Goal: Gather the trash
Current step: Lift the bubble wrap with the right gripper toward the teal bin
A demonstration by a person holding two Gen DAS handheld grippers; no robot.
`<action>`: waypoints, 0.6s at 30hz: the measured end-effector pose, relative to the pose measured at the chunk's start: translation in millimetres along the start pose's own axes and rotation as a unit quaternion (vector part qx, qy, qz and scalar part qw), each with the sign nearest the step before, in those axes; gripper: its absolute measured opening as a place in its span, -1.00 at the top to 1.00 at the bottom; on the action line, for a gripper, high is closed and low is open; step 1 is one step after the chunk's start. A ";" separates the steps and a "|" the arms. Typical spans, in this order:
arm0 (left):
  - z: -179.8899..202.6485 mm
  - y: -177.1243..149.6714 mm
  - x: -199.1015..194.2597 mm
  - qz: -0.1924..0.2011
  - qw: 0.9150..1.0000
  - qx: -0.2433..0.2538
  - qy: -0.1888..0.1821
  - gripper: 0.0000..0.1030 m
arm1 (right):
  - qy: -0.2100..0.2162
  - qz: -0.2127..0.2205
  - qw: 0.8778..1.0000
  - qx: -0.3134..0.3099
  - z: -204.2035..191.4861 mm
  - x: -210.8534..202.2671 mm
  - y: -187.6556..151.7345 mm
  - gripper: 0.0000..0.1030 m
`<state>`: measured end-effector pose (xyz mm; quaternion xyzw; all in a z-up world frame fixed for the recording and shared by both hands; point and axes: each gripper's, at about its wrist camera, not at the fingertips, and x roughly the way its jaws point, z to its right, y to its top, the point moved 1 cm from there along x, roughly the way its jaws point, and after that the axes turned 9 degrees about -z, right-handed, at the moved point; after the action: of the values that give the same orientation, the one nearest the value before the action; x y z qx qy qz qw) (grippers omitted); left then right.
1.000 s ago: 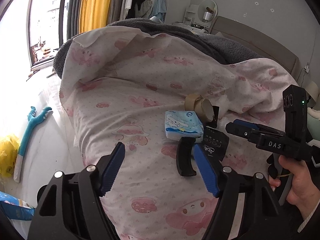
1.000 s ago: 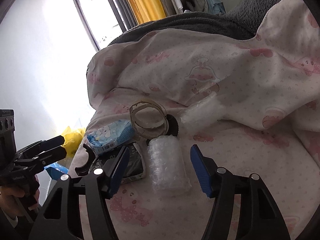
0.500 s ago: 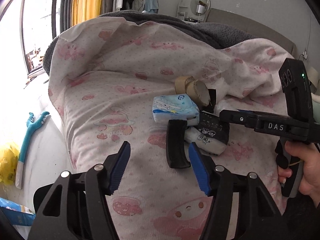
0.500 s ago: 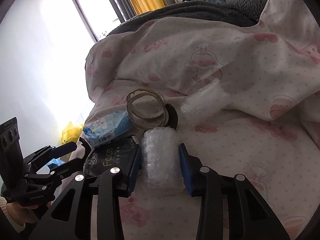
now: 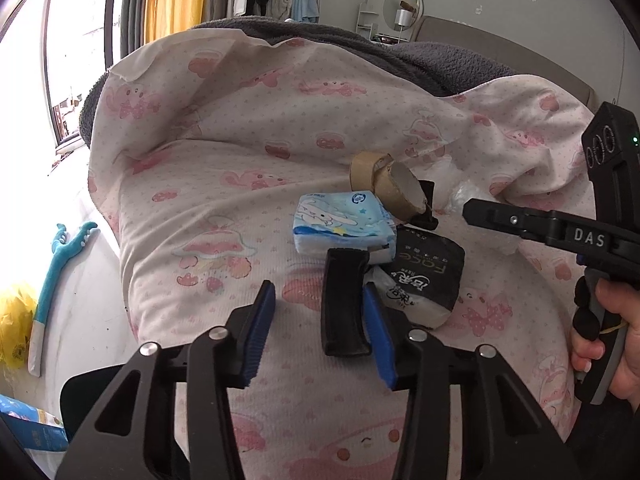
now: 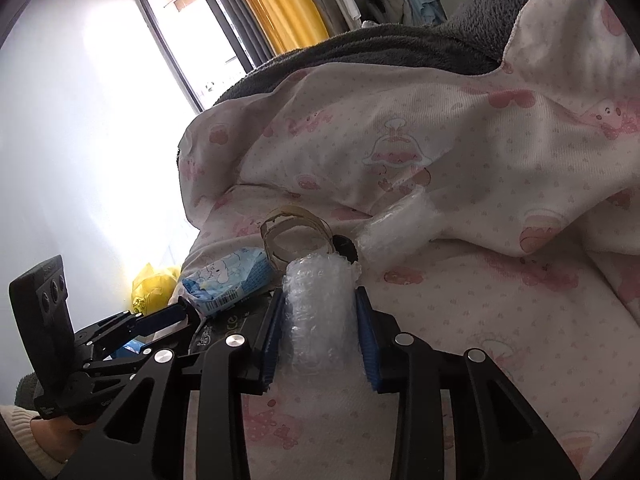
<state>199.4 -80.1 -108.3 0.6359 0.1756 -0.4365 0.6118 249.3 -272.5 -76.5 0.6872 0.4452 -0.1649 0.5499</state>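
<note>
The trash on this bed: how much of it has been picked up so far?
Nothing looks collected yet. The right gripper is shut on the bubble wrap roll. The left gripper is open around the black clip. Still lying on the bedspread: the blue tissue pack, black tissue pack, tape rolls and another bubble wrap piece.

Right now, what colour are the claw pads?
Blue, ribbed pads on black arms; clearest in the right wrist view.
</note>
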 end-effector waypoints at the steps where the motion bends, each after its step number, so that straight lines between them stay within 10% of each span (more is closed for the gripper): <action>1: -0.7 0.1 0.7 0.000 1.000 -0.003 -0.003 0.10 | 0.000 0.002 1.000 -0.001 -0.9 -1.7 1.2 0.32; 18: -10.7 -1.6 3.4 0.004 0.998 -0.020 -0.064 0.57 | 0.007 0.014 0.999 -0.037 -41.9 -5.9 21.1 0.32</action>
<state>203.8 -70.8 -113.3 0.5949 0.1416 -0.4703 0.6363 251.8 -237.2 -45.1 0.6737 0.4450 -0.1353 0.5742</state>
